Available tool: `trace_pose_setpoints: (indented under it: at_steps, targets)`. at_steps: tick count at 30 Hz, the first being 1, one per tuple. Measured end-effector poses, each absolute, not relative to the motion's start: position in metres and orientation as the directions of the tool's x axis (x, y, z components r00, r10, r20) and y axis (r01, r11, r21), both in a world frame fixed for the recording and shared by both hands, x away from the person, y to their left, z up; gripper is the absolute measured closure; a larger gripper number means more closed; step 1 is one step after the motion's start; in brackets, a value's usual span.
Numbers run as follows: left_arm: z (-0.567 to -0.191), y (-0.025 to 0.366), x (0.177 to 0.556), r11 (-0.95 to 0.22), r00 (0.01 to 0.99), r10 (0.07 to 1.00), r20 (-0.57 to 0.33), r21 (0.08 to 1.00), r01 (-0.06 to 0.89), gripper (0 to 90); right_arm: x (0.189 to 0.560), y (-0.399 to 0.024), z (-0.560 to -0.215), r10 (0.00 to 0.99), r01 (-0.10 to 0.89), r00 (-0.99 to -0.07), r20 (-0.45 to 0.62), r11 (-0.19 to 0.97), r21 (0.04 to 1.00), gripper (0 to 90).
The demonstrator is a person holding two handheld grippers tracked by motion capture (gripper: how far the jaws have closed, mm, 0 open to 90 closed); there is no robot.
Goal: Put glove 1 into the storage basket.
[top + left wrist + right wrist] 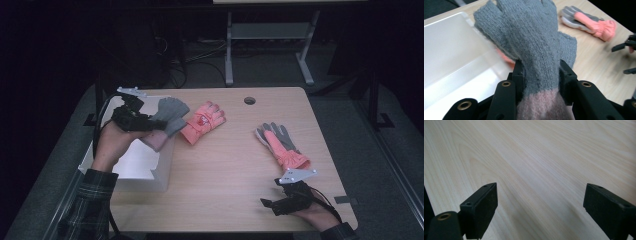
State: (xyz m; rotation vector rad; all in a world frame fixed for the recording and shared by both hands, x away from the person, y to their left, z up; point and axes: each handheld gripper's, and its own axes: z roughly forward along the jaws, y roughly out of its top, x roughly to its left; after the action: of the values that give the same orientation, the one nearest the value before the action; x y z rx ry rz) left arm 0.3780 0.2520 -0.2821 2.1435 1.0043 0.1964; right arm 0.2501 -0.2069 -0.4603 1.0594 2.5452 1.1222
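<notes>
The left gripper [150,122] has its fingers clamped on a grey knitted pink-cuffed glove [536,42] above the white plastic bin [142,165], apparently awaiting release into it, while the right gripper [270,202] rests wide open over the wooden counter [225,170].

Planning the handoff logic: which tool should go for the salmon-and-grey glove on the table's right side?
Right. The right tool is open, holds nothing, and sits just in front of that salmon-and-grey glove. The left tool is shut on the grey knit glove over the white bin.
</notes>
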Motion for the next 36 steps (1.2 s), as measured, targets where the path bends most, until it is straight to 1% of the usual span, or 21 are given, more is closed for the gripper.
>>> trace_pose_setpoints:
  at_steps: [9, 14, 22, 25, 27, 32, 36]
  targets:
    - [-0.293, 0.291, 0.384, -0.351, 0.596, 0.788, -0.154, 0.682, 0.641, 65.2, 0.253, -0.204, -0.458, 0.650, 0.520, -0.751, 0.118, 0.472, 0.712, 11.9]
    - [-0.313, 0.307, 0.393, -0.323, 0.538, 0.828, -0.156, 0.651, 0.686, 65.2, 0.249, -0.210, -0.459, 0.651, 0.520, -0.750, 0.120, 0.467, 0.716, 11.9]
    - [-0.356, 0.318, 0.411, -0.288, 0.470, 0.867, -0.167, 0.601, 0.745, 65.2, 0.249, -0.217, -0.458, 0.654, 0.520, -0.745, 0.129, 0.449, 0.726, 11.9]
    - [-0.369, 0.322, 0.416, -0.295, 0.441, 0.888, -0.129, 0.576, 0.763, 65.1, 0.249, -0.216, -0.459, 0.653, 0.524, -0.746, 0.130, 0.455, 0.720, 11.9]
    - [-0.375, 0.326, 0.418, -0.281, 0.423, 0.897, -0.132, 0.568, 0.773, 65.0, 0.249, -0.216, -0.459, 0.651, 0.520, -0.748, 0.128, 0.456, 0.722, 11.9]
    - [-0.394, 0.337, 0.421, -0.274, 0.404, 0.904, -0.138, 0.539, 0.796, 64.7, 0.250, -0.216, -0.460, 0.648, 0.516, -0.751, 0.122, 0.461, 0.722, 12.0]
    - [-0.407, 0.333, 0.423, -0.298, 0.412, 0.904, -0.115, 0.519, 0.801, 63.8, 0.250, -0.216, -0.460, 0.649, 0.517, -0.751, 0.124, 0.460, 0.722, 12.0]
